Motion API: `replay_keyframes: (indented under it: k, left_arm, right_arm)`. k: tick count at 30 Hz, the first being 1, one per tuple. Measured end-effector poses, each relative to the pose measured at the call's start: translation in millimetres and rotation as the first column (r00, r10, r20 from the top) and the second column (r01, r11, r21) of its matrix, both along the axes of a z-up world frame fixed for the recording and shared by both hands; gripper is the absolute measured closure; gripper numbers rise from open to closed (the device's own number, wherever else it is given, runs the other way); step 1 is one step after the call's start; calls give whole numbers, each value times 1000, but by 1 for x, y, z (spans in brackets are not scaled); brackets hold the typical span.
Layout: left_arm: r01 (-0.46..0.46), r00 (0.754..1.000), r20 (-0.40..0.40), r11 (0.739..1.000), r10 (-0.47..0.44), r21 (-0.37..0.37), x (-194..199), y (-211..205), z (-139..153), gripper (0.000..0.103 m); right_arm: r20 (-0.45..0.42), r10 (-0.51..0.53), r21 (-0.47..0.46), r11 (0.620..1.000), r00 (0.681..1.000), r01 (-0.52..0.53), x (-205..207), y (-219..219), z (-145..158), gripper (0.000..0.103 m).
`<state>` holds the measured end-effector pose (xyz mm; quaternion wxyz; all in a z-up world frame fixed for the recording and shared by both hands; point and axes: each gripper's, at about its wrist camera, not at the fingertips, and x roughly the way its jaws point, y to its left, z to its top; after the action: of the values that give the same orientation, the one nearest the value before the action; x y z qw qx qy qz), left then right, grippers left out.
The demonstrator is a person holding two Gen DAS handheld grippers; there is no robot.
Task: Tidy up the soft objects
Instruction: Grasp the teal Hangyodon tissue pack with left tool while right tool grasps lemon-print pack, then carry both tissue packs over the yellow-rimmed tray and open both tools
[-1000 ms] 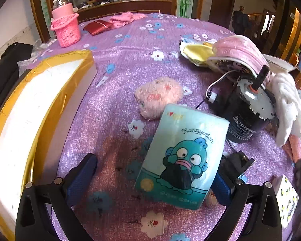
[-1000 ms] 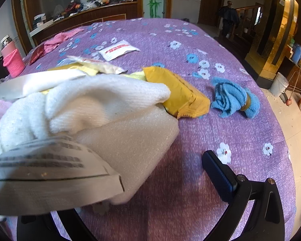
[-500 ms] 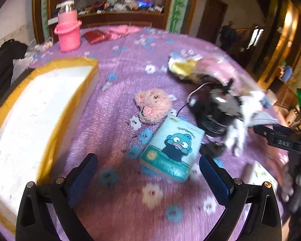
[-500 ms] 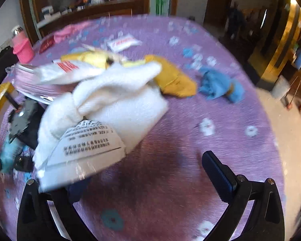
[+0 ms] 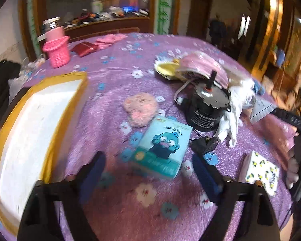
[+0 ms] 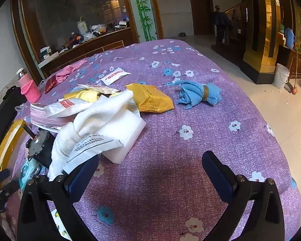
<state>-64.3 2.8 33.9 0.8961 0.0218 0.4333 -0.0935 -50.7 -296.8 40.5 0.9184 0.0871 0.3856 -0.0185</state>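
Note:
My left gripper (image 5: pixel 148 172) is open and empty above the purple flowered tablecloth. Just ahead of it lies a blue cartoon tissue pack (image 5: pixel 162 146), with a pink plush toy (image 5: pixel 141 108) beyond it. A white towel (image 5: pixel 233 108) drapes beside a black motor (image 5: pixel 205 106). My right gripper (image 6: pixel 150 170) is open and empty over bare cloth. The white towel (image 6: pixel 102 120) lies to its left under a white printed bag (image 6: pixel 90 146). A rolled blue cloth (image 6: pixel 198 94) and a yellow packet (image 6: pixel 152 100) lie farther ahead.
A white foam box with gold tape (image 5: pixel 30 130) stands at the left. A pink bottle in a knit holder (image 5: pixel 57 48), a pink cloth (image 5: pixel 110 39) and a red pouch (image 5: pixel 83 48) sit at the far edge. A small lemon-print pack (image 5: pixel 262 172) lies right.
Both grippers have pulled back and risen from the table. The tissue pack, which sat between the left fingers, now lies ahead of them. The right view has drawn away from the towel pile.

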Motion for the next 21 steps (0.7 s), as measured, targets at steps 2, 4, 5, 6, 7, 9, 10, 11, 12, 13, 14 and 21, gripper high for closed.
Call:
replay_keyframes:
  k: [2, 4, 5, 6, 7, 9, 10, 11, 12, 13, 14, 21]
  left_arm:
    - [28, 1000, -14, 999, -28, 22, 10, -10, -5, 21]
    - [31, 999, -20, 998, -30, 51, 20, -15, -11, 21]
    - [30, 999, -28, 998, -29, 58, 25, -16, -15, 21]
    - [33, 999, -42, 998, -31, 59, 29, -17, -19, 21]
    - [36, 997, -76, 998, -32, 49, 34, -17, -25, 21]
    - [33, 997, -73, 999, -31, 14, 35, -12, -22, 37]
    - [33, 997, -71, 999, -31, 25, 34, -10, -21, 43]
    - [37, 996, -77, 999, -36, 20, 32, -8, -20, 45]
    - [39, 996, -81, 999, -39, -1, 29, -5, -19, 48]
    - [37, 996, -84, 999, -38, -18, 26, -2, -18, 49]
    - [28, 996, -87, 999, -32, -39, 23, 2, -17, 50]
    - [23, 999, -31, 984, -29, -178, -10, 15, 7, 50]
  right_arm:
    - [7, 3, -1, 1000, 1000, -3, -1, 0, 0, 0]
    - [12, 11, 2, 1000, 1000, -11, -1, 1, 1, 0]
    - [14, 15, 1, 1000, 1000, -15, -3, 1, 1, 0]
    - [17, 20, 2, 1000, 1000, -20, -3, 2, 1, 0]
    - [22, 27, 1, 1000, 999, -27, -4, 3, 2, 0]
    - [30, 65, 23, 998, 997, -66, -7, 6, 5, 0]
    - [26, 95, 36, 995, 995, -96, -11, 9, 8, 0]
    - [21, 125, 49, 991, 992, -126, -17, 13, 12, 0]
    - [17, 153, 63, 986, 988, -154, -21, 17, 14, 0]
    - [12, 211, 81, 974, 977, -212, -30, 25, 18, 0]
    - [5, 254, 72, 965, 967, -253, -36, 33, 20, 0]
    - [-124, 505, -64, 855, 854, -515, -71, 102, 10, 0]
